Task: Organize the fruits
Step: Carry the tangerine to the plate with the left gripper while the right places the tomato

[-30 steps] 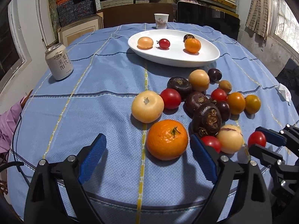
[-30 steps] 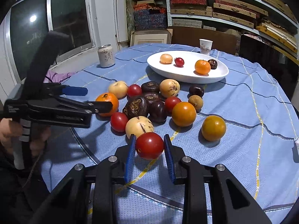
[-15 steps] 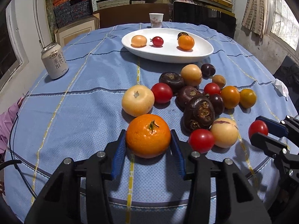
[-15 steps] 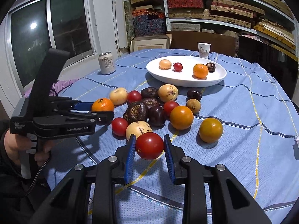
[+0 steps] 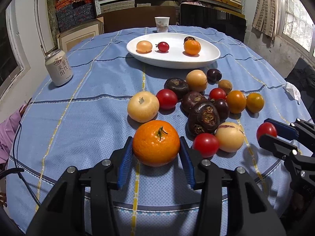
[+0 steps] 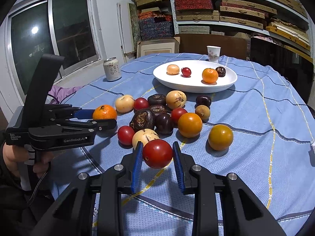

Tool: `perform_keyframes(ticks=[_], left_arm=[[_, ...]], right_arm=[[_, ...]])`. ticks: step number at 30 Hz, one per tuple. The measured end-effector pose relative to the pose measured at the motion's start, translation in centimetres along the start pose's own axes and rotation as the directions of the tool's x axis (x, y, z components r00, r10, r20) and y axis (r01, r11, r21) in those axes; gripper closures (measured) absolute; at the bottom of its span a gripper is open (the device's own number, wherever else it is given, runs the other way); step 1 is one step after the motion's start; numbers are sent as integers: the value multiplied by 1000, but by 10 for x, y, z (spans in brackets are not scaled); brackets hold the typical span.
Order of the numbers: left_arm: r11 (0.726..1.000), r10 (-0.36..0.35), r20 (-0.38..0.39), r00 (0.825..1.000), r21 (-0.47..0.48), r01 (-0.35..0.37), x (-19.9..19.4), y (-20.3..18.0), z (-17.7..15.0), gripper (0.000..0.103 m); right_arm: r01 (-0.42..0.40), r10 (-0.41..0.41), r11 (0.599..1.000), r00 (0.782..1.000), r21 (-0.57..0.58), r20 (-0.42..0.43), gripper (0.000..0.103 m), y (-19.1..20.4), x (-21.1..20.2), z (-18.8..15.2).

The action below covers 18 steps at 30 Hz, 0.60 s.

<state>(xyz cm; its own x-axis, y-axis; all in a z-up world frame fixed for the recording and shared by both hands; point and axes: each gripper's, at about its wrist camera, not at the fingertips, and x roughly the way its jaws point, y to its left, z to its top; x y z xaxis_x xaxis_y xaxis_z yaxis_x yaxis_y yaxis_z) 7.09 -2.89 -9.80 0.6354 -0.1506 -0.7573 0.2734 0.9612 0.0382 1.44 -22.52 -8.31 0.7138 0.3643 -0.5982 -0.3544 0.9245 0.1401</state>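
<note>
The left gripper (image 5: 156, 153) is clenched on a tangerine (image 5: 156, 143) at the near edge of the blue-clothed bench (image 5: 88, 118), its blue pads pressing both sides of the fruit. The right gripper (image 6: 157, 157) grasps a red tomato (image 6: 157, 153) just in front of the loose heap of fruit (image 6: 163, 114). Farther back, a white plate (image 6: 226, 82) holds 4 fruits, with a can (image 6: 112, 69) to its left and a paper cup (image 6: 213, 53) behind it.
</note>
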Motion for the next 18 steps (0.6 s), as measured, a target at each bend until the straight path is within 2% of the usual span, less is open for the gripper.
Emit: perform_keyframes(ticks=[5, 8, 13, 18], left_arm=[[1000, -28, 10, 1000, -11, 28, -11, 6, 7, 58], [999, -41, 32, 999, -17, 41, -21, 11, 18, 58], [998, -65, 54, 996, -9, 66, -29, 13, 42, 58], [993, -116, 64, 991, 15, 116, -22, 8, 87, 58]], right_arm=[[8, -7, 999, 1000, 45, -25, 73, -10, -1, 1], [10, -10, 998, 1000, 67, 0, 73, -17, -13, 12], [49, -51, 998, 996, 28, 79, 73, -24, -41, 45], [110, -109, 994, 985, -2, 131, 73, -44, -42, 95]])
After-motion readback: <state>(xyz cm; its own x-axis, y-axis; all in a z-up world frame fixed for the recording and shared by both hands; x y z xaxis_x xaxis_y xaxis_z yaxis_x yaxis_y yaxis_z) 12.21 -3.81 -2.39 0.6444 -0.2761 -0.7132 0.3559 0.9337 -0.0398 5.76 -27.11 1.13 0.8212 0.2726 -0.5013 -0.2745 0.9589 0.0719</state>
